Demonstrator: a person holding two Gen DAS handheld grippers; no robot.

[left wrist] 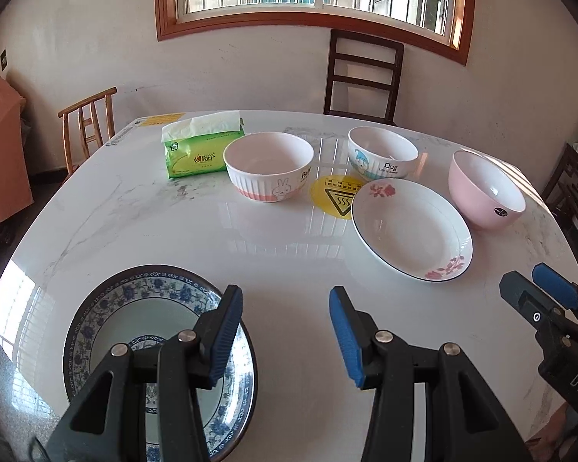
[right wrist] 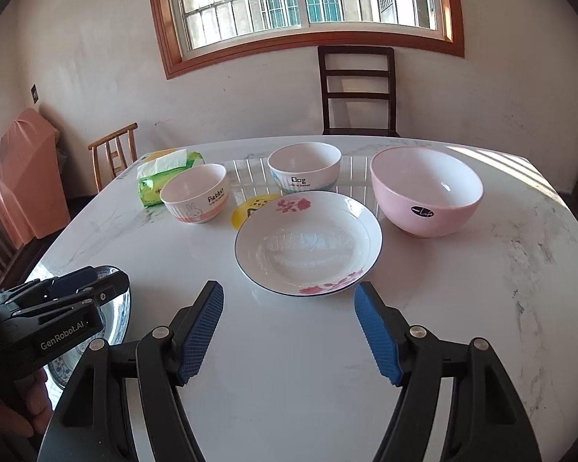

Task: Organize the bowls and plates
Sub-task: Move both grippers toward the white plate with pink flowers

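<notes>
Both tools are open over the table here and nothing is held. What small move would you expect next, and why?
Probably the right tool eases forward onto the near rim of the white rose-patterned plate. Its jaws stand open and empty, pointing at that plate, which lies bare just ahead. The left tool hovers open by the blue-and-white porcelain plate, a likely stacking base.

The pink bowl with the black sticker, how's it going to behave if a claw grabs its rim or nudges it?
The pink bowl looks glossy, so pads may slip on its rim. It is deep and rounded on what seems a narrow base, so a high push might tip it rather than slide it. The marble table also shines, so a low nudge would probably make it glide. Likely rigid and breakable.
</notes>
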